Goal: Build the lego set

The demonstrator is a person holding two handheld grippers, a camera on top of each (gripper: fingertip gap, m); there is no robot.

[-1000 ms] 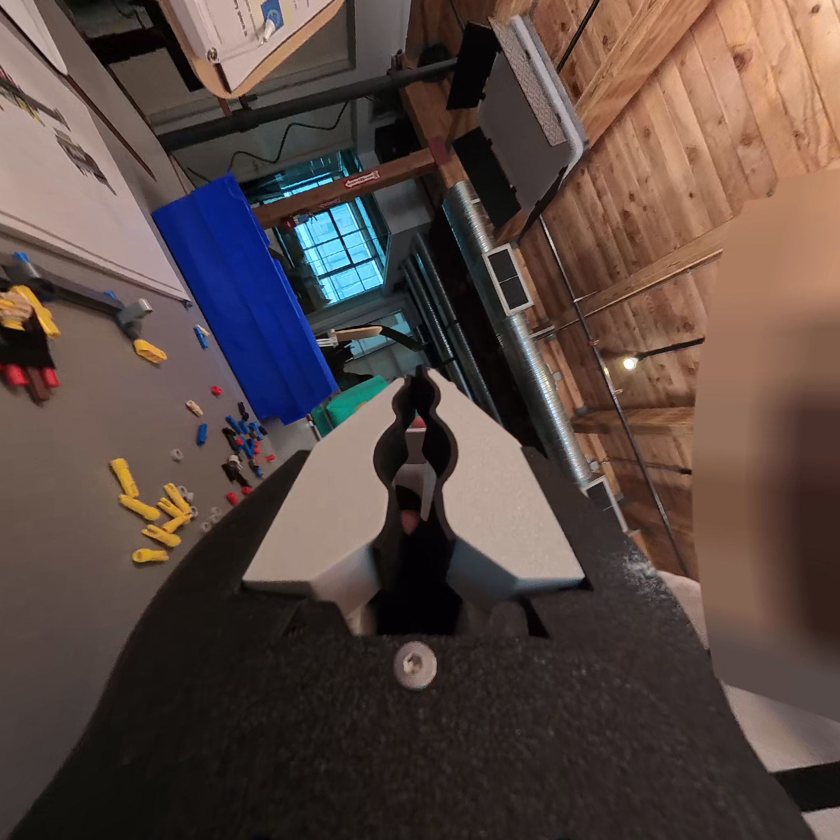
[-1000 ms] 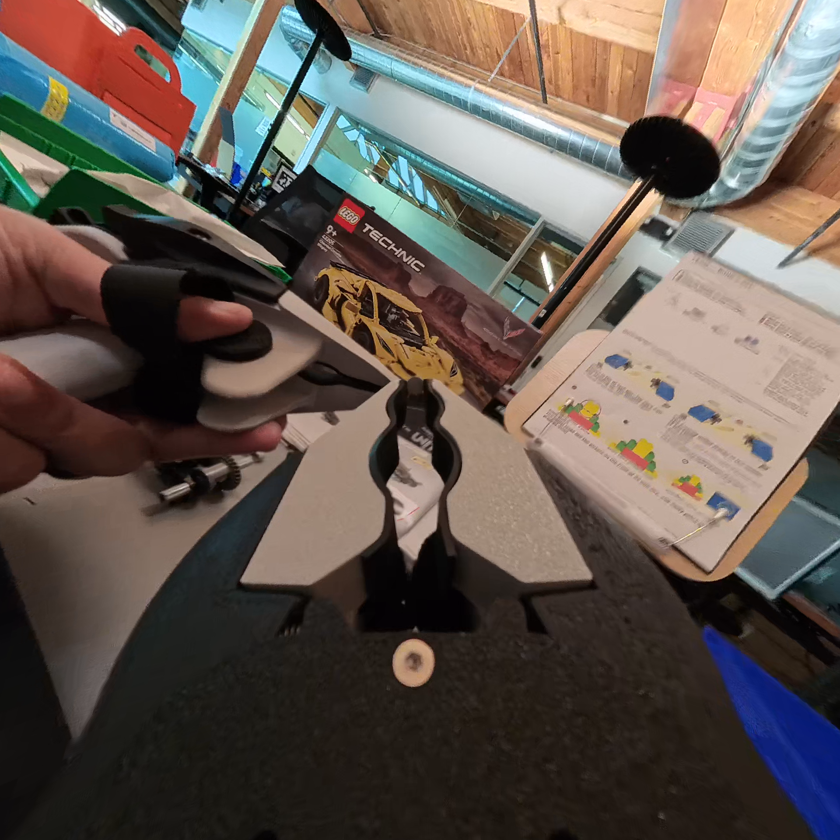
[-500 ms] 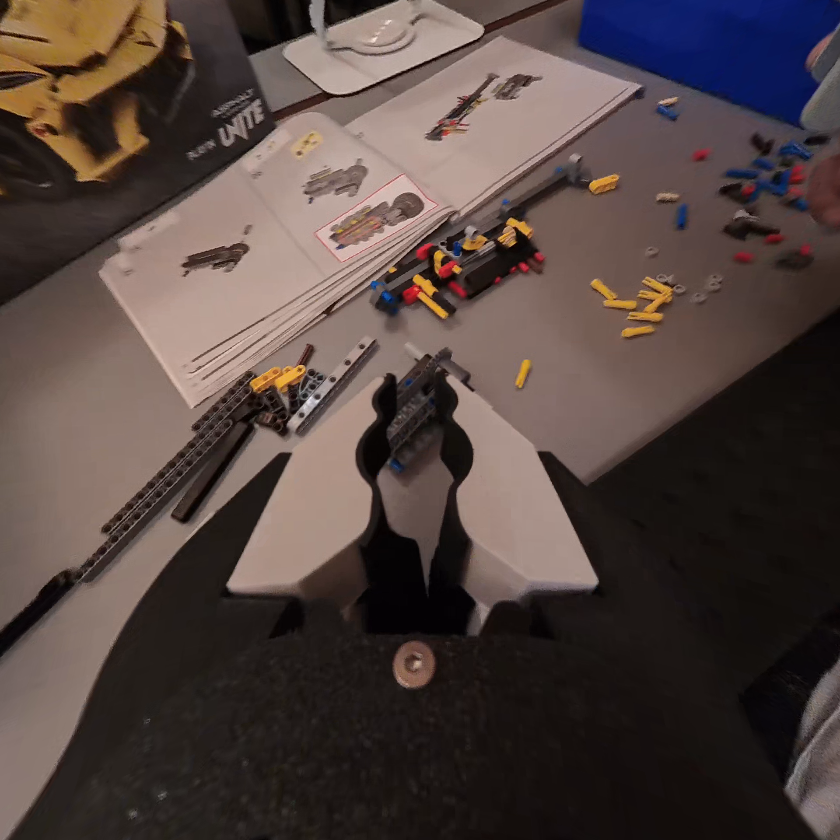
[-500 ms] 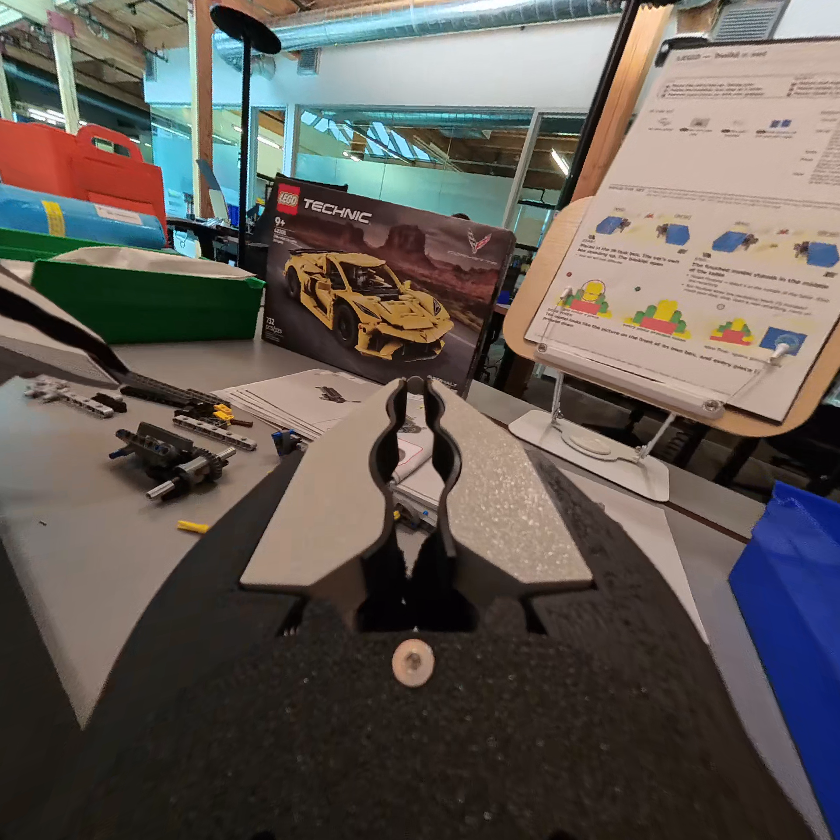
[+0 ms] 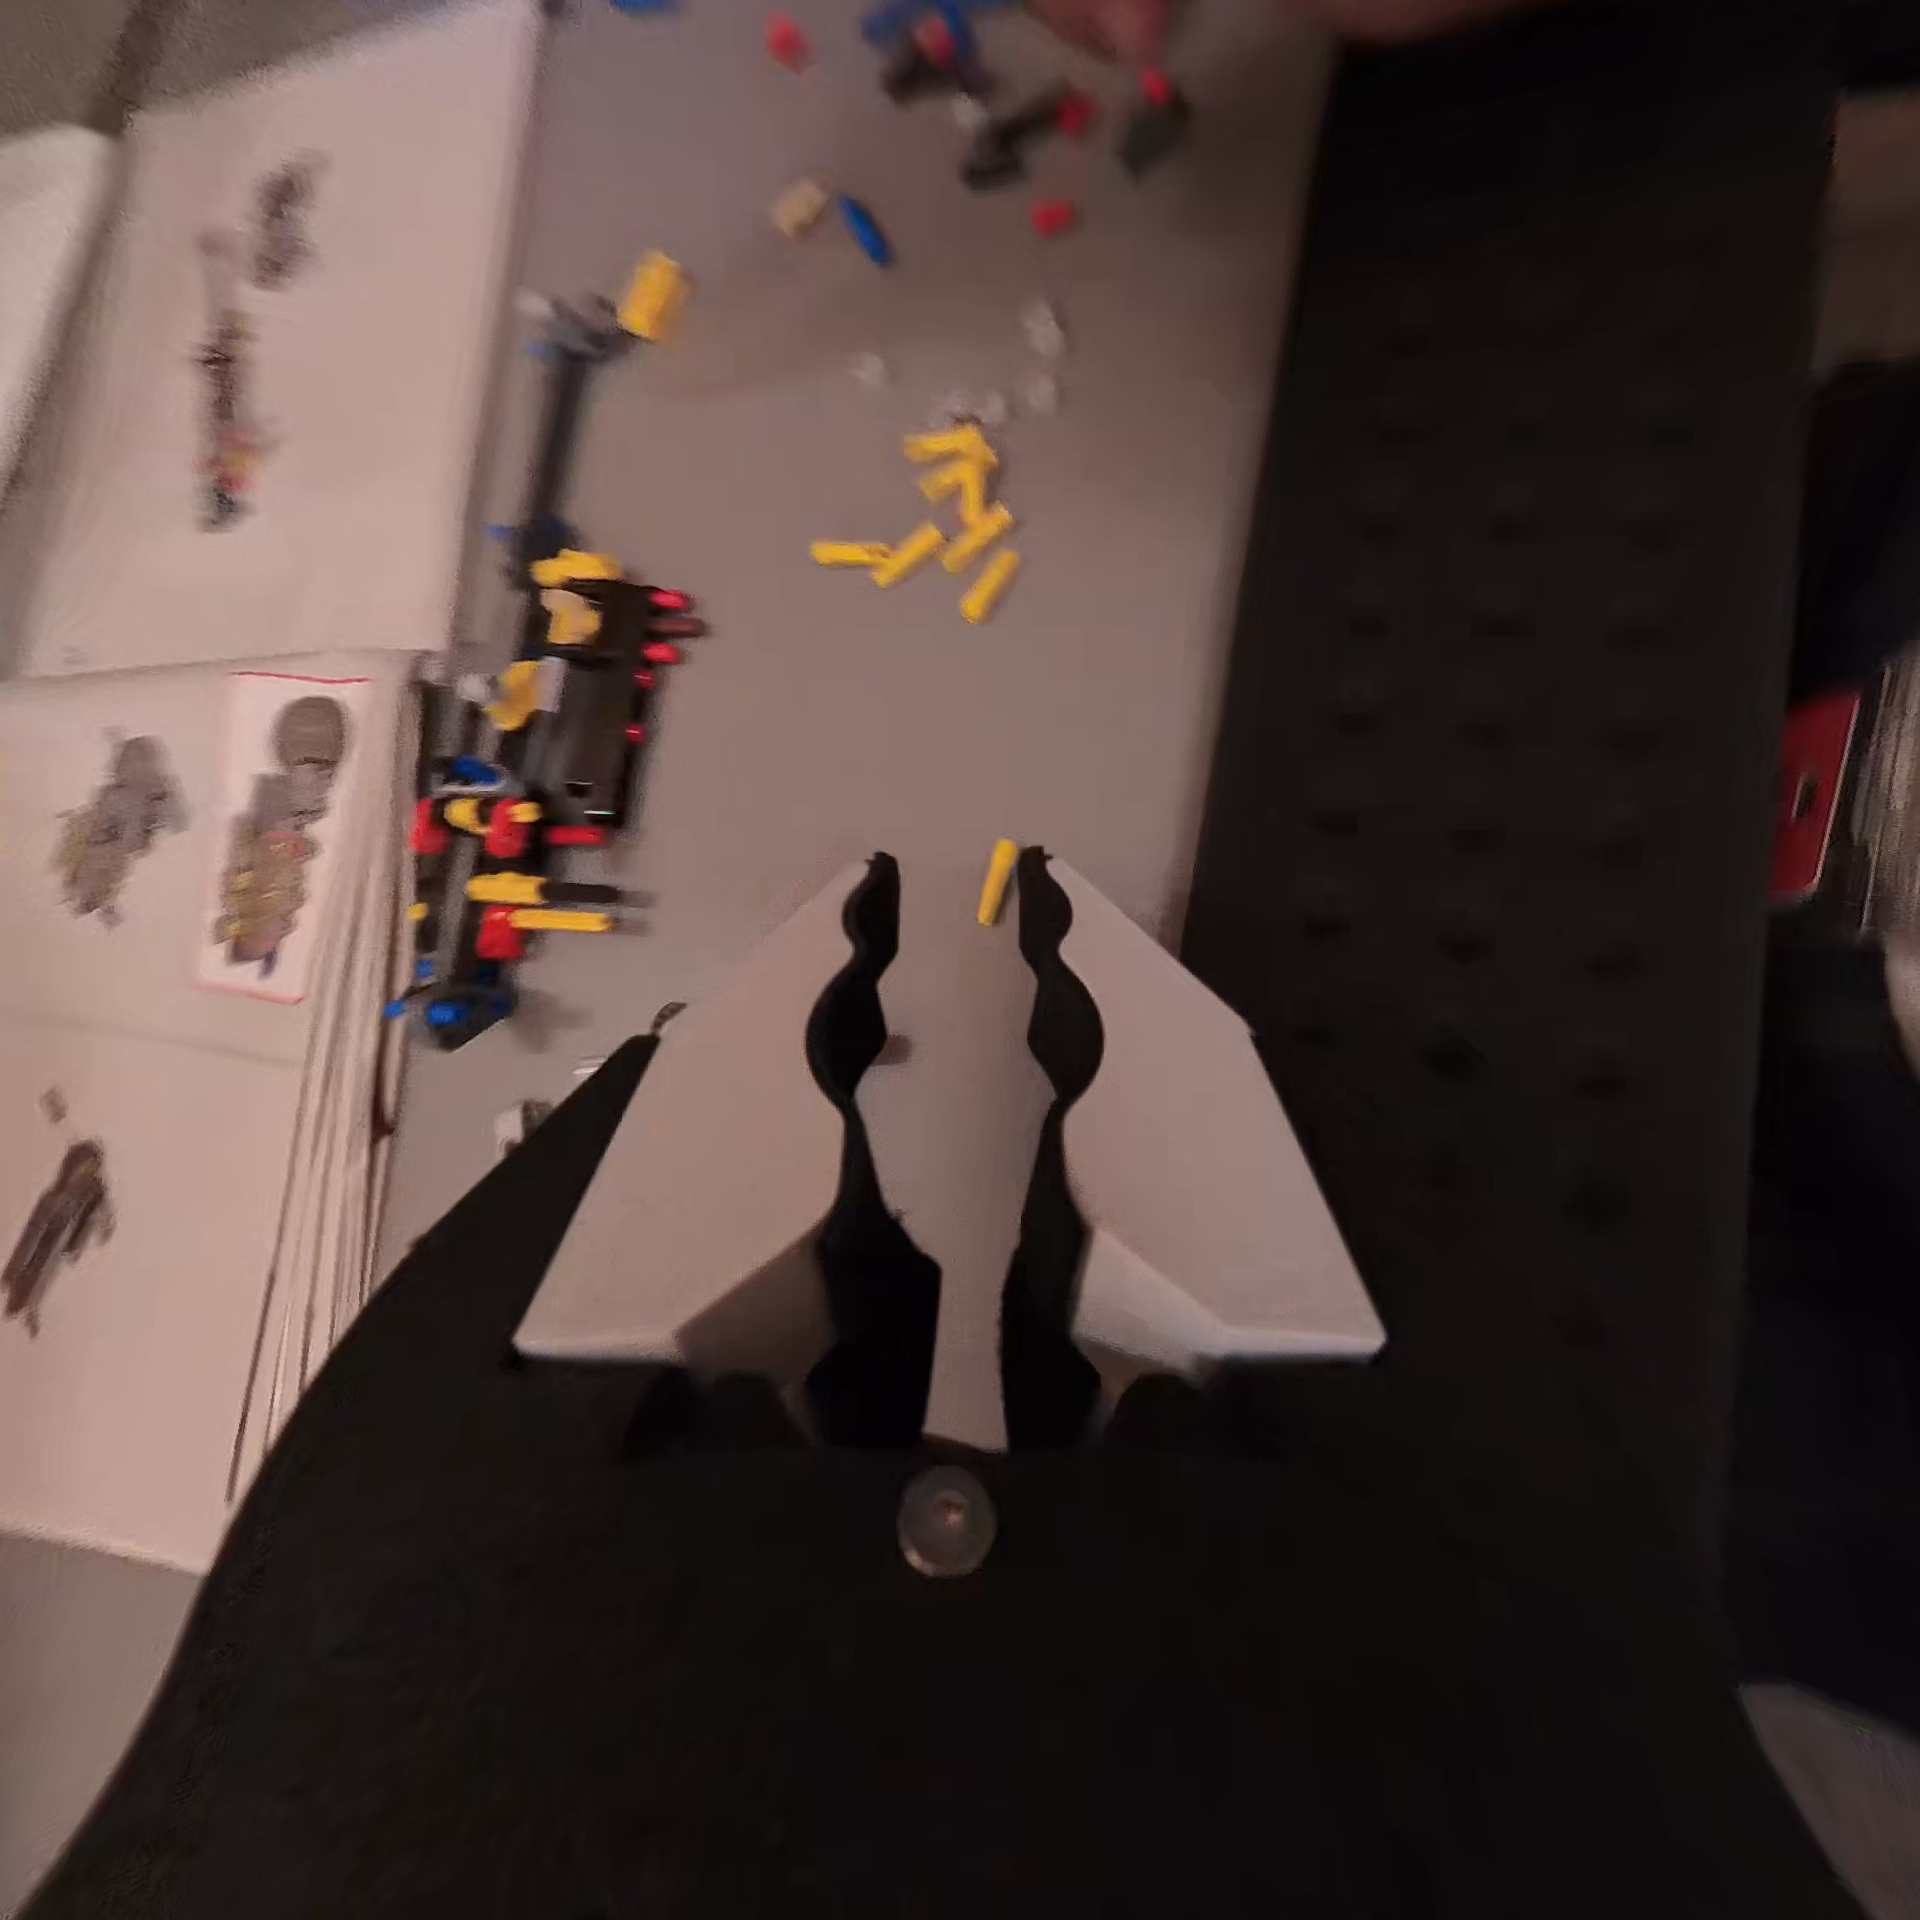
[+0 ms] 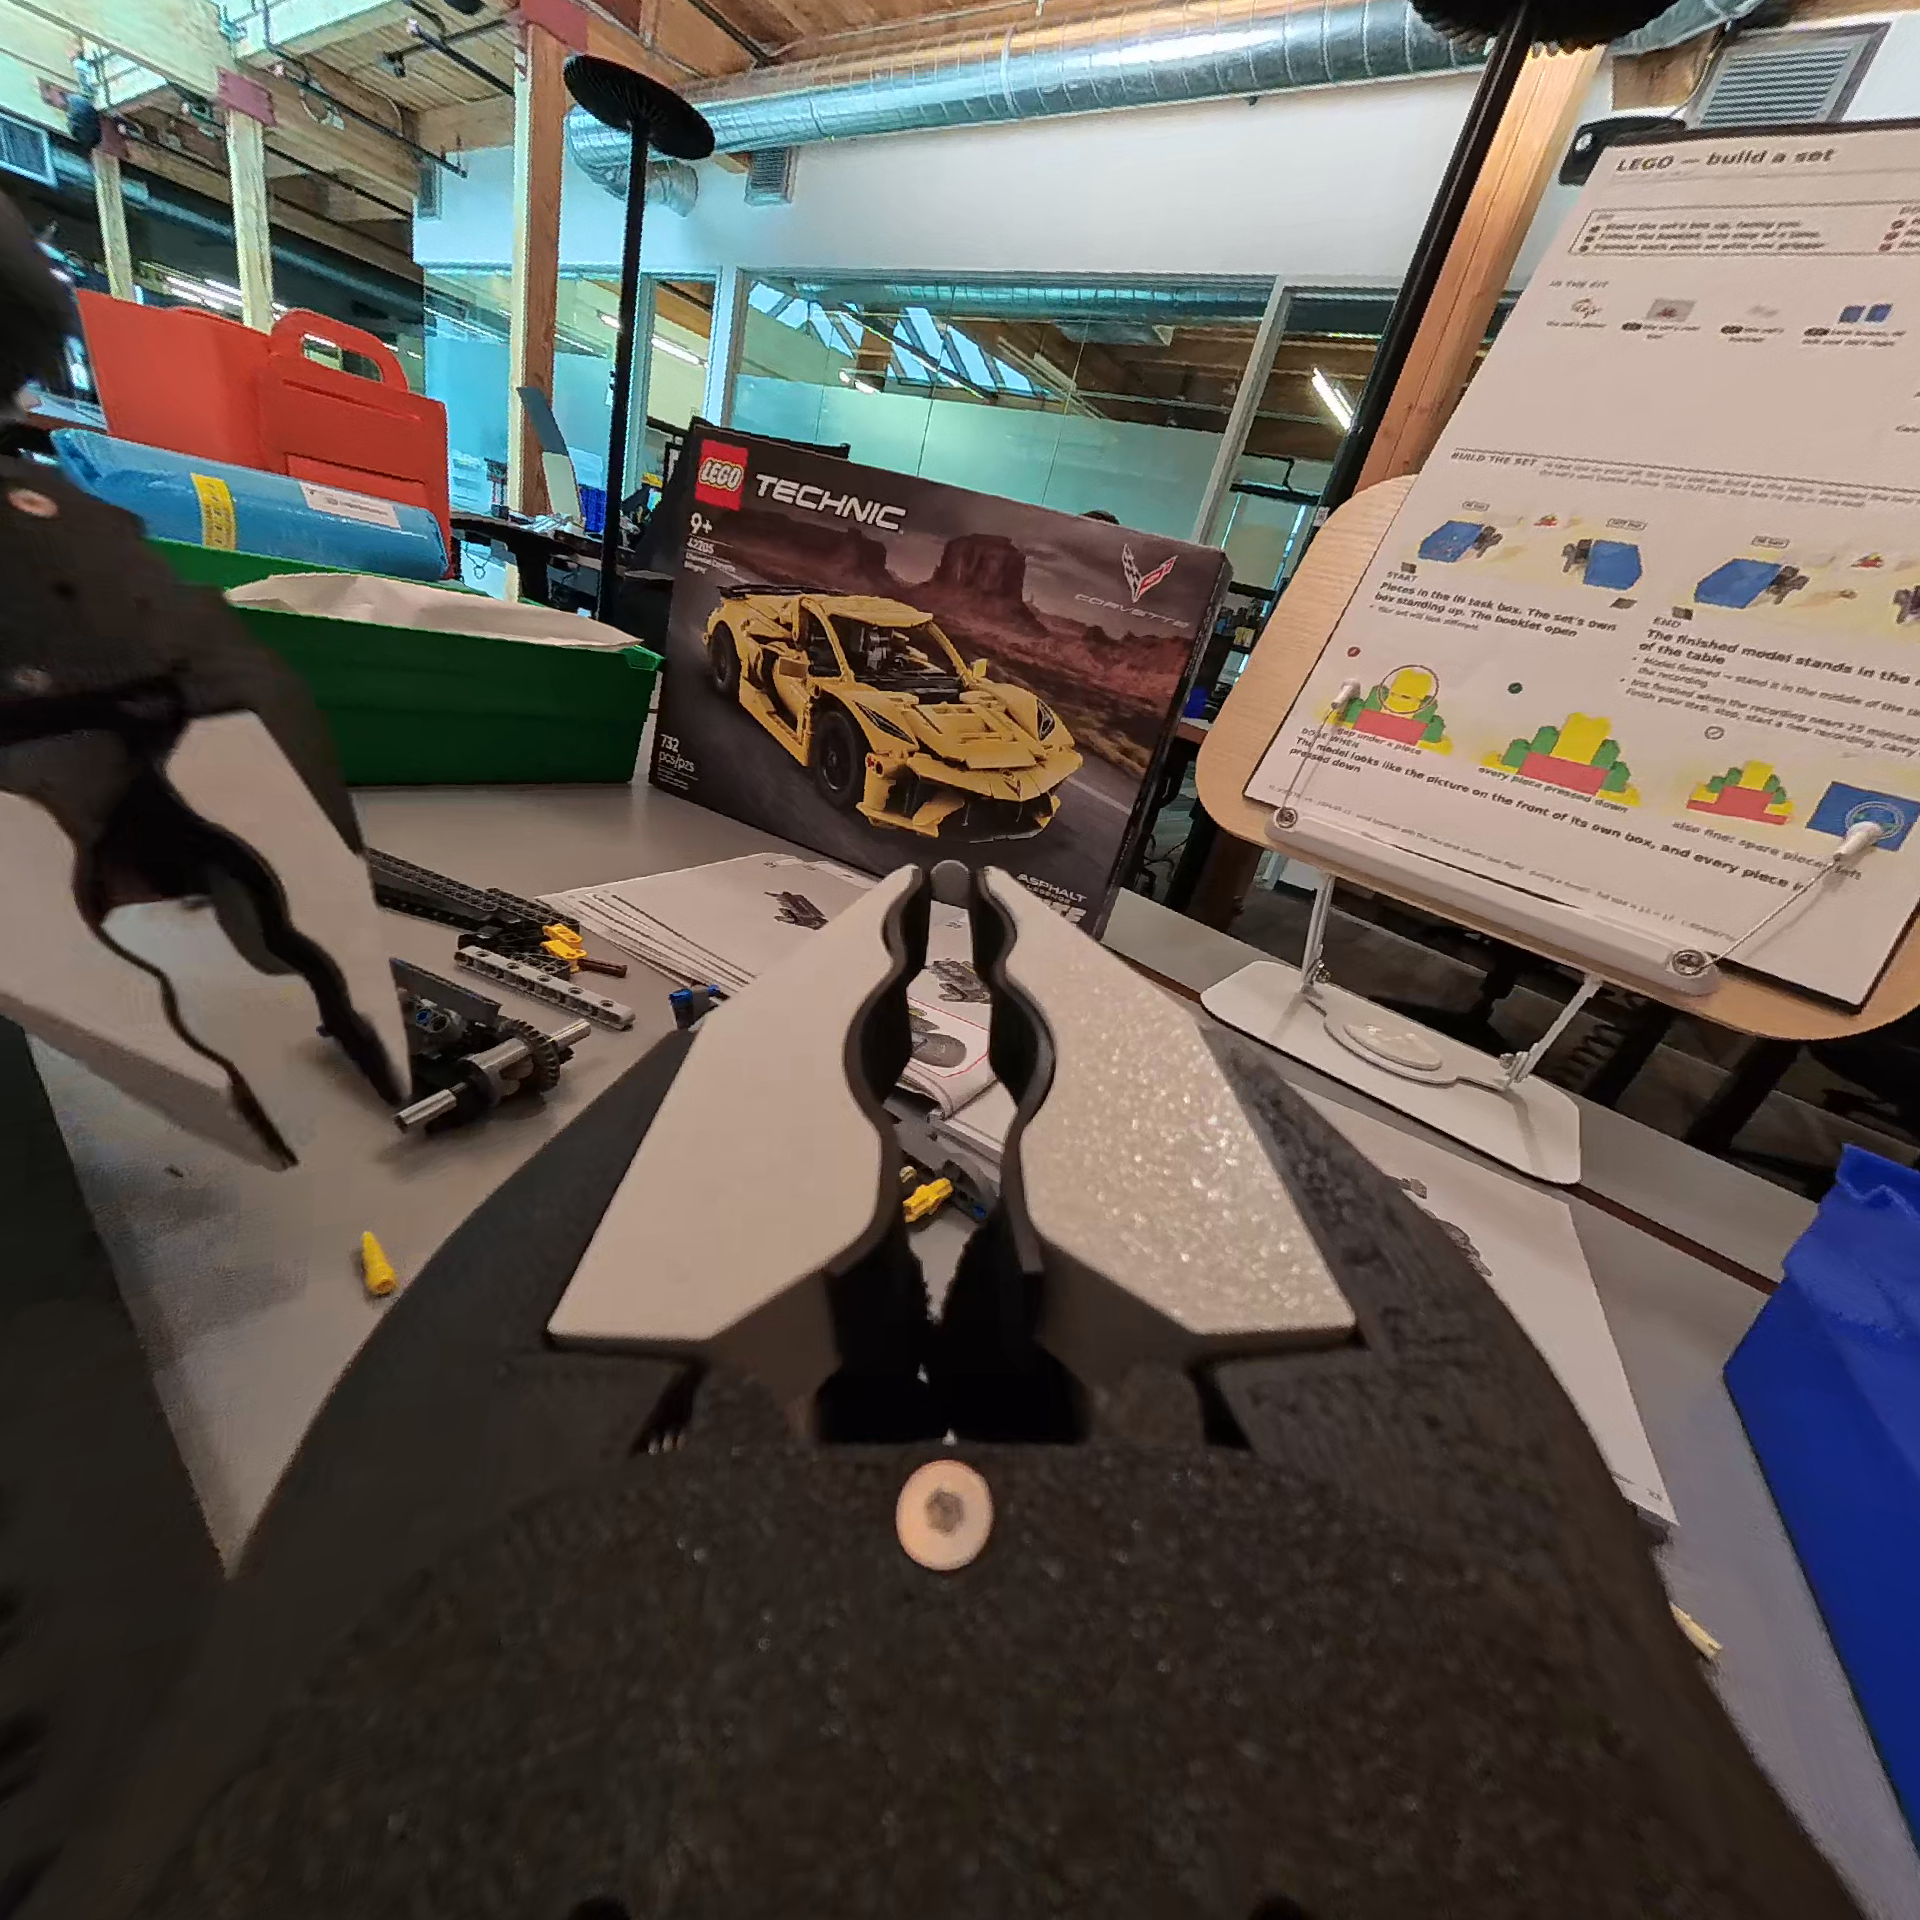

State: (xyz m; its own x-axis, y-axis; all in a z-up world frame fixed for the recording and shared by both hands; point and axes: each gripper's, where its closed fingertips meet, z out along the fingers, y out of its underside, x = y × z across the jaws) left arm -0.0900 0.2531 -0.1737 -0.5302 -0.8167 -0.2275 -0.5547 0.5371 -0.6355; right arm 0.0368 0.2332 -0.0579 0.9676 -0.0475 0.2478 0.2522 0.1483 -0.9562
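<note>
My left gripper is open and empty, pointing down at the grey table. A loose yellow pin lies on the table just inside its right fingertip. The black, yellow and red partial build lies to its left, beside the open instruction booklet. A heap of yellow pins lies ahead. In the right wrist view the left gripper hovers next to a grey gear sub-assembly. My right gripper is shut and empty, above the table.
The set's box stands at the back, with a green bin to its left. An instruction sheet on a stand is at the right, and a blue bin is at the near right. Black beams and small loose parts lie about. One gripper's finger ends stand about 15 centimeters off the other's.
My left gripper swung from pointing up at the ceiling down to the table and opened its jaws over the yellow pin. The right gripper tilted to level and stayed shut.
</note>
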